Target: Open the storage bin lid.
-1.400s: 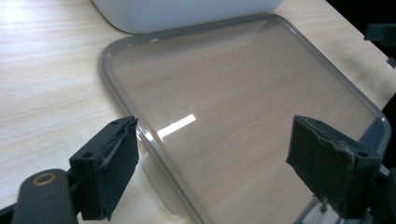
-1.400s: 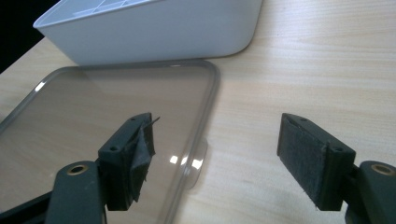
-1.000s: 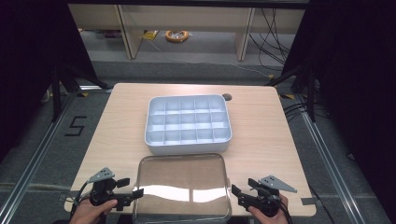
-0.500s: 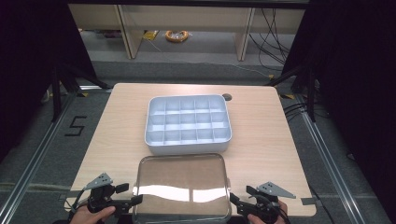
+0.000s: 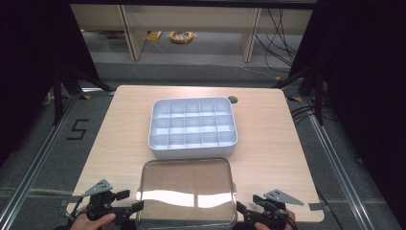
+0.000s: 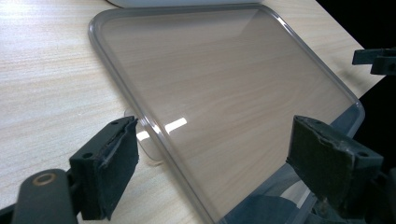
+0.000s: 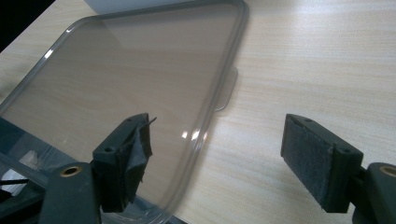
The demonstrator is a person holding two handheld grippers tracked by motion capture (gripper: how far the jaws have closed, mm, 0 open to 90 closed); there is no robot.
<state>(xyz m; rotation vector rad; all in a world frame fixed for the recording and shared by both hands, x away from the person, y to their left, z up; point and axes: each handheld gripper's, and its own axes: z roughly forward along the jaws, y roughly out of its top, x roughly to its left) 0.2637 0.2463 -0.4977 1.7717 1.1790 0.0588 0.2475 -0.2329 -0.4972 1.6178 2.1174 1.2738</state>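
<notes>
A clear plastic lid lies flat at the near edge of the wooden table. Just beyond it sits a white tray divided into several empty compartments. My left gripper stands open at the lid's near left corner; in the left gripper view its jaws straddle the lid's left rim. My right gripper is open at the near right corner, and in the right gripper view its jaws straddle the lid's right rim, below a small tab. Neither grips anything.
A round cable hole sits at the table's far side, right of the tray. Bare wood lies left and right of tray and lid. The lid's near edge overhangs the table front. Dark floor, rails and shelving surround the table.
Both grippers have drawn back toward the table's near edge and sit lower beside the lid's near corners. Lid and tray have not moved.
</notes>
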